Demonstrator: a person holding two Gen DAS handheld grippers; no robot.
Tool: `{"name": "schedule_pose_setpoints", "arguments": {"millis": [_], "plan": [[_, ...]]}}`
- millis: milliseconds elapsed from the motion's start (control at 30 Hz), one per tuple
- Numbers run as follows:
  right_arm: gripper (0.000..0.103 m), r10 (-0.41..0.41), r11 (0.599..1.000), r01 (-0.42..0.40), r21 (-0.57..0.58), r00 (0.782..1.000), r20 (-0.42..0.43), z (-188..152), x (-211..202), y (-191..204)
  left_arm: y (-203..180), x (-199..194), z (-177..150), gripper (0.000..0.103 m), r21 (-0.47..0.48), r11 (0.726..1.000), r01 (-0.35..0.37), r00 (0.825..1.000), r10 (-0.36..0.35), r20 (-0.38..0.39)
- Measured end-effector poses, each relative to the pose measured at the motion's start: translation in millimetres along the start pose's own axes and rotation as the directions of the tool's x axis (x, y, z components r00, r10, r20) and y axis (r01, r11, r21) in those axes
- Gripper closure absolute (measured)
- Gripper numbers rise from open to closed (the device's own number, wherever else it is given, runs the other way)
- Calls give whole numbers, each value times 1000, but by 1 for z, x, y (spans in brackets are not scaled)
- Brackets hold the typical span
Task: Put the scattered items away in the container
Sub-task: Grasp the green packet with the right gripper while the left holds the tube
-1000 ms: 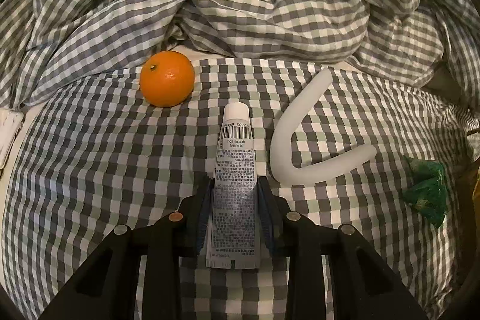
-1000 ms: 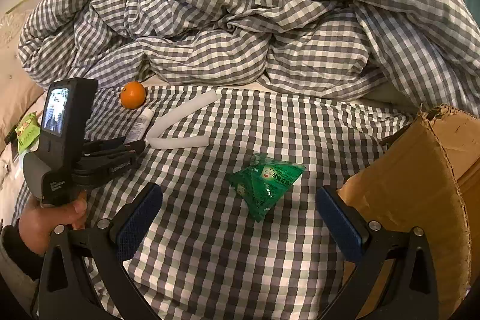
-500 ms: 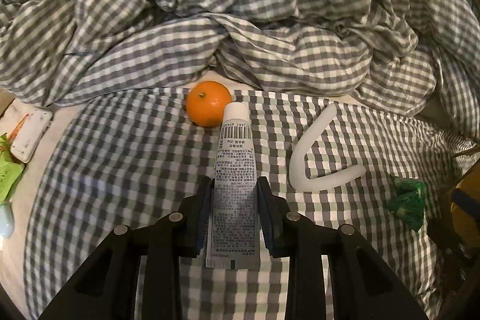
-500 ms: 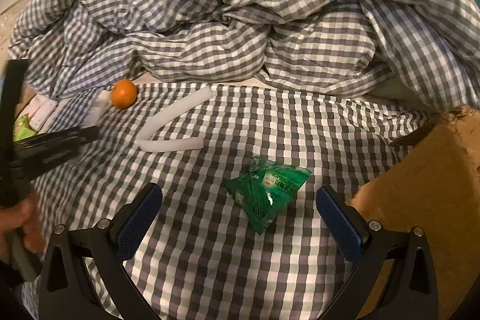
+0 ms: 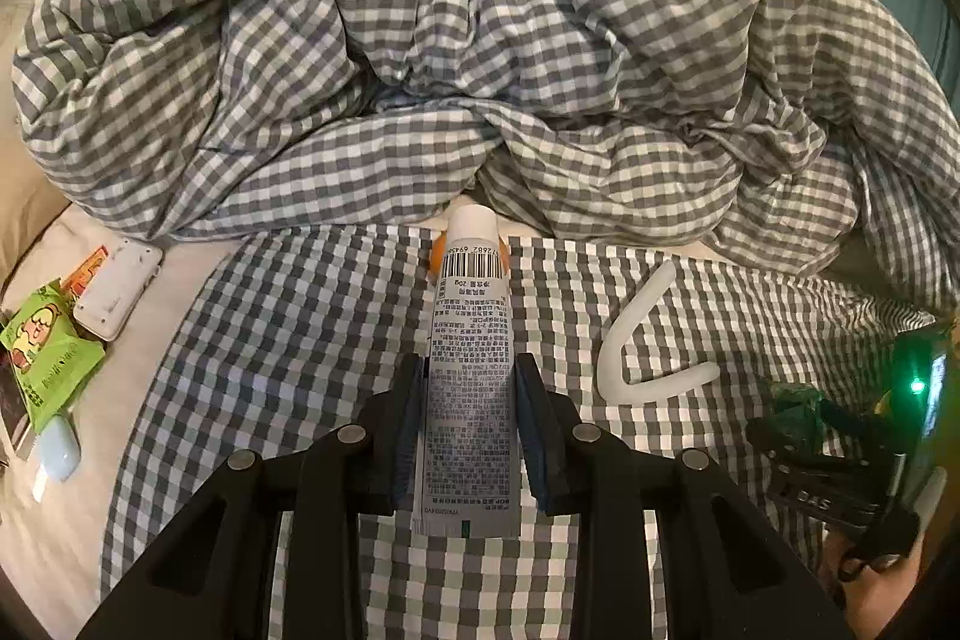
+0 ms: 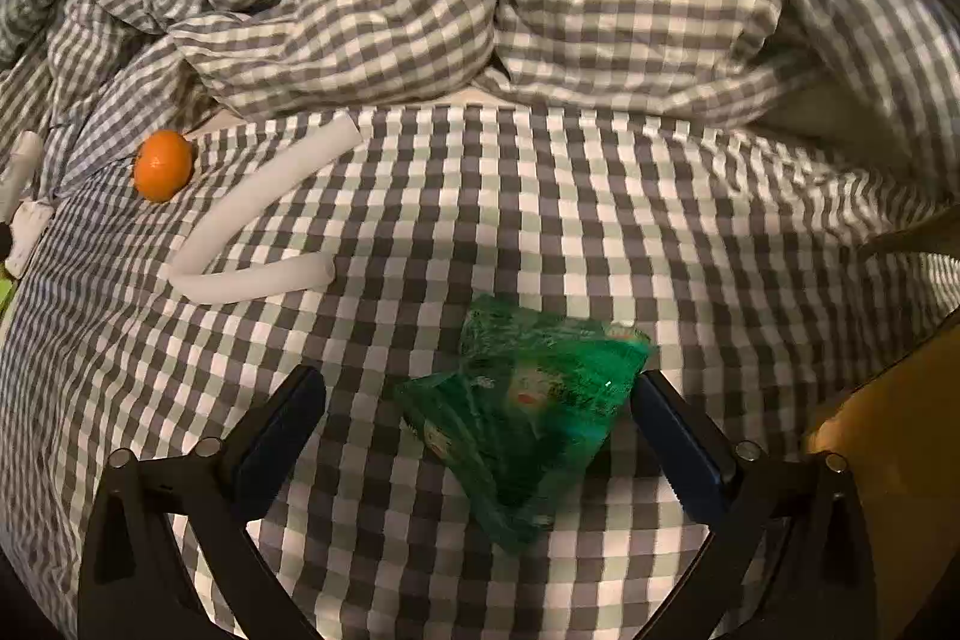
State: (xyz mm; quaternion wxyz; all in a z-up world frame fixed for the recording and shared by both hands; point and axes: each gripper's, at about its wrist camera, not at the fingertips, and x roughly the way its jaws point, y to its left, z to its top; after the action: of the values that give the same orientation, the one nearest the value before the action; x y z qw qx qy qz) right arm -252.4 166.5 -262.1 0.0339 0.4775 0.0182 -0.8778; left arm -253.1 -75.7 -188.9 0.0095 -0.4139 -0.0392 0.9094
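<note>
1. While clamped between both pads, lies the tube (image 5: 469, 388) along the left gripper (image 5: 469, 436), cap pointing away, crimped end toward the camera.
2. Closing around the green packet (image 6: 528, 418) with a wide gap, stands the right gripper (image 6: 480, 436); right pad at the packet's edge, left pad well apart from it, packet flat on the checked sheet (image 6: 540, 232).
3. Just right of the right gripper, a brown cardboard box (image 6: 888, 436), only its near wall seen.
4. In the left view, at the far right, seen again: the green packet (image 5: 798, 403), partly hidden by the right gripper (image 5: 840, 466) and a hand (image 5: 876, 598) on its handle.
5. Farther out on the sheet, a bent white strip (image 6: 252, 232), two arms joined at the left, open toward the right; well apart from the packet.
6. In the left view, the same strip (image 5: 636, 346) lying right of the tube.
7. Beyond the strip's upper arm, an orange (image 6: 162, 164), near the sheet's far edge; in the left view only slivers of it showing behind the tube's neck.
8. Off the sheet at the left, on a pale surface: a light green pouch (image 5: 48, 352), a white flat case (image 5: 117, 289), a pale blue object (image 5: 57, 445).
9. Farthest back, piled in folds across both views, a checked duvet (image 5: 480, 70).
</note>
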Motion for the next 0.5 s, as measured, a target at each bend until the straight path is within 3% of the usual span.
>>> {"name": "schedule_pose_setpoints", "arguments": {"millis": [33,67,200,267,500], "plan": [[41,5,1000,-5,-4,1000,-12,-1,2,0,0,-2,0,73,0,1000,0,1000,0,3],[50,29,1000,-29,6,999,-30,-2,5,0,0,-3,0,73,0,1000,0,1000,0,6],[57,53,999,-53,-10,998,-34,-3,-2,4,-2,-9,2,73,0,1000,2,1000,-2,12],[66,58,998,-58,-22,998,-28,-3,-7,6,-4,-11,2,73,2,1000,0,1000,0,15],[66,99,994,-99,-49,995,-5,-7,-29,18,-9,-31,3,73,8,1000,-8,999,7,37]]}}
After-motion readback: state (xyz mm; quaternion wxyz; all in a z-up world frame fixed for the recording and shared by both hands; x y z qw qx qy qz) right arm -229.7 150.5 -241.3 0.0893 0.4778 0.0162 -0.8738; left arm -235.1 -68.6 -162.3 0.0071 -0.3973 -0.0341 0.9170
